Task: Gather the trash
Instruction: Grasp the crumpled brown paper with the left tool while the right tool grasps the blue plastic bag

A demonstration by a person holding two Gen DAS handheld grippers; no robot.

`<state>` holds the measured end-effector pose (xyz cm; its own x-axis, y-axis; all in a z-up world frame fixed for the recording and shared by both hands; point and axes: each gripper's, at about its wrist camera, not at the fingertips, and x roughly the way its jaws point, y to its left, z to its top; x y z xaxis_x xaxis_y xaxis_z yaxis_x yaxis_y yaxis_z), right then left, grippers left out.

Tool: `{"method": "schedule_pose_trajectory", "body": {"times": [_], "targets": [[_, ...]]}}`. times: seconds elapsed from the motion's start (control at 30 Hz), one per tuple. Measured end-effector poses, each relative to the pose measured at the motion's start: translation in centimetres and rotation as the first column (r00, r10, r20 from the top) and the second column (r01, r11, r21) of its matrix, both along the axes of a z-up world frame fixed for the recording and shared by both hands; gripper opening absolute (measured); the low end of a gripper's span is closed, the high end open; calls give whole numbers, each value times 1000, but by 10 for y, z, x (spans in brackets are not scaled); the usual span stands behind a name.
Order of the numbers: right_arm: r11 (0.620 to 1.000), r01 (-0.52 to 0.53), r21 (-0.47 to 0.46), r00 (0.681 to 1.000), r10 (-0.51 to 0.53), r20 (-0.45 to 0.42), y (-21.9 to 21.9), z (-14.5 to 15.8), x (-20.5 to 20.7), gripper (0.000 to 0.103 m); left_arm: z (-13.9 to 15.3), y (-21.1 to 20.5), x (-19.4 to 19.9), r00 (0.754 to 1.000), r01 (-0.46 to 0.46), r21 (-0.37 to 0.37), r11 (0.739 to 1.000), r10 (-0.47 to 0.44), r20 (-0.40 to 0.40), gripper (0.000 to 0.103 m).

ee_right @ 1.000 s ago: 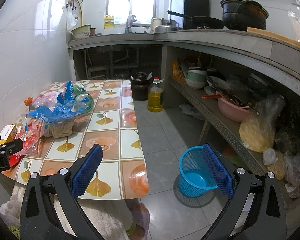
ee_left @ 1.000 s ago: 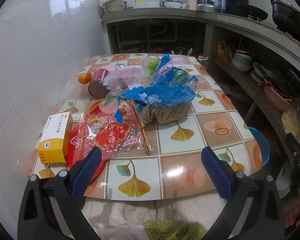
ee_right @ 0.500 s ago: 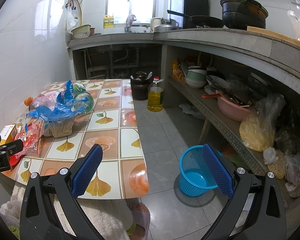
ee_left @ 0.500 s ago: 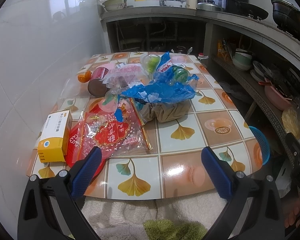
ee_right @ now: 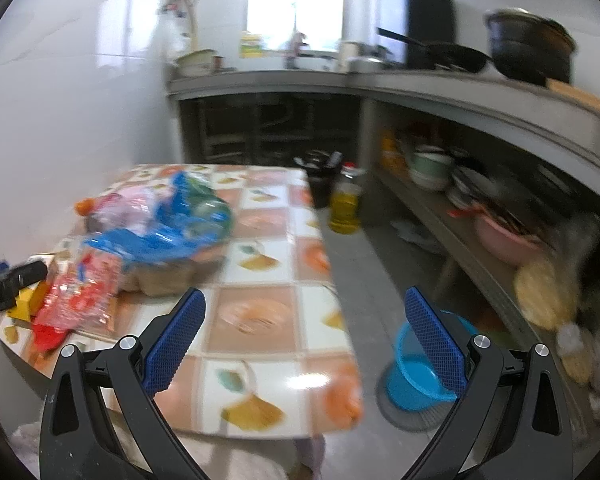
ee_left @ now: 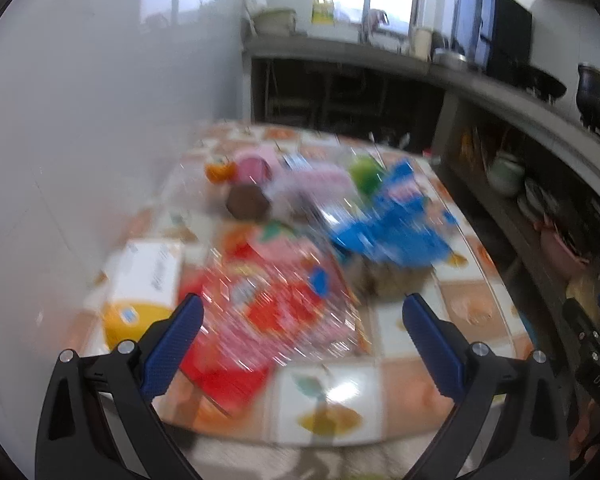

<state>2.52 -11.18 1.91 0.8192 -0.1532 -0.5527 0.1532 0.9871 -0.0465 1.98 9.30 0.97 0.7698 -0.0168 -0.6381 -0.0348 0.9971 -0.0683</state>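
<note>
Trash lies heaped on the tiled table (ee_left: 472, 312): a red crinkly wrapper (ee_left: 276, 312), a blue plastic bag (ee_left: 392, 228) over a brown bundle, a pink bag and a white and yellow box (ee_left: 144, 292). My left gripper (ee_left: 304, 340) is open just above the wrapper's near end, holding nothing. The left view is blurred by motion. My right gripper (ee_right: 304, 340) is open and empty over the table's near right corner. It sees the blue bag (ee_right: 172, 224), the red wrapper (ee_right: 76, 300) and a blue basket (ee_right: 408, 376) on the floor to the right.
A brown can (ee_left: 248, 200) and an orange fruit (ee_left: 220, 172) sit near the white wall. A yellow oil bottle (ee_right: 344, 208) and a black pot (ee_right: 320, 184) stand past the table's far edge. A low shelf (ee_right: 440, 216) with bowls runs along the right.
My left gripper has moved forward and left, closer to the red wrapper and the box. The right gripper has swung left over the table's corner. Both stay open.
</note>
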Motion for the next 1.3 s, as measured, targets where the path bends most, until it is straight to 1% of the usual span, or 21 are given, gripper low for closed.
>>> {"method": "schedule_pose_trajectory", "body": {"times": [0.07, 0.13, 0.17, 0.23, 0.27, 0.3, 0.37, 0.4, 0.47, 0.6, 0.63, 0.73, 0.83, 0.97, 1.03, 1.1, 1.17, 1.23, 1.3], "targets": [[999, -39, 6, 999, 39, 5, 10, 2, 8, 95, 0, 22, 2, 998, 50, -27, 998, -49, 38, 98], [994, -101, 31, 995, 101, 2, 28, 0, 22, 95, -7, 46, 3, 987, 154, -101, 983, -147, 66, 98], [989, -137, 53, 991, 137, -6, 37, -3, 28, 95, -11, 55, 3, 981, 191, -145, 971, -184, 62, 98], [976, -196, 98, 980, 199, -25, 47, -9, 36, 95, -17, 65, 6, 979, 204, -193, 960, -200, 43, 97], [957, -248, 148, 966, 256, -35, 57, -13, 42, 95, -21, 70, 5, 977, 212, -201, 956, -209, 35, 97], [943, -281, 181, 955, 293, -43, 62, -16, 46, 95, -23, 70, 5, 976, 219, -195, 956, -217, 31, 97], [908, -338, 248, 929, 364, -68, 74, -23, 54, 95, -28, 67, 3, 968, 250, -153, 956, -250, 19, 97], [898, -349, 267, 921, 382, -81, 78, -27, 57, 95, -29, 65, 1, 965, 263, -132, 956, -263, 15, 97], [887, -355, 294, 912, 398, -101, 81, -31, 64, 95, -35, 62, 0, 957, 288, -76, 955, -289, -3, 97], [874, -330, 356, 909, 396, -129, 71, -39, 74, 95, -43, 65, 1, 953, 299, -20, 954, -300, -38, 97], [870, -318, 376, 911, 390, -132, 67, -41, 77, 95, -44, 68, 1, 955, 295, -21, 955, -295, -39, 97], [866, -282, 413, 917, 370, -149, 53, -47, 82, 95, -41, 76, 3, 959, 282, -59, 958, -284, -25, 97], [871, -265, 413, 924, 352, -148, 43, -47, 87, 95, -34, 77, 9, 959, 284, -94, 954, -284, 15, 97], [884, -283, 371, 939, 335, -81, 33, -28, 89, 95, -23, 62, 22, 946, 324, -115, 939, -318, 64, 97], [889, -302, 345, 939, 339, -51, 29, -19, 93, 95, -19, 53, 32, 934, 355, -140, 924, -348, 75, 91], [893, -324, 314, 934, 354, -41, 29, -15, 100, 95, -17, 42, 42, 924, 381, -151, 912, -373, 81, 88], [888, -378, 263, 915, 402, -39, 36, -12, 109, 95, -14, 31, 52, 916, 400, -151, 904, -391, 86, 84], [890, -394, 228, 909, 415, -49, 43, -12, 115, 95, -11, 25, 58, 914, 404, -155, 901, -395, 87, 76], [874, -419, 247, 896, 442, -45, 46, -14, 120, 95, -7, 23, 66, 917, 398, -175, 901, -389, 86, 71]]}}
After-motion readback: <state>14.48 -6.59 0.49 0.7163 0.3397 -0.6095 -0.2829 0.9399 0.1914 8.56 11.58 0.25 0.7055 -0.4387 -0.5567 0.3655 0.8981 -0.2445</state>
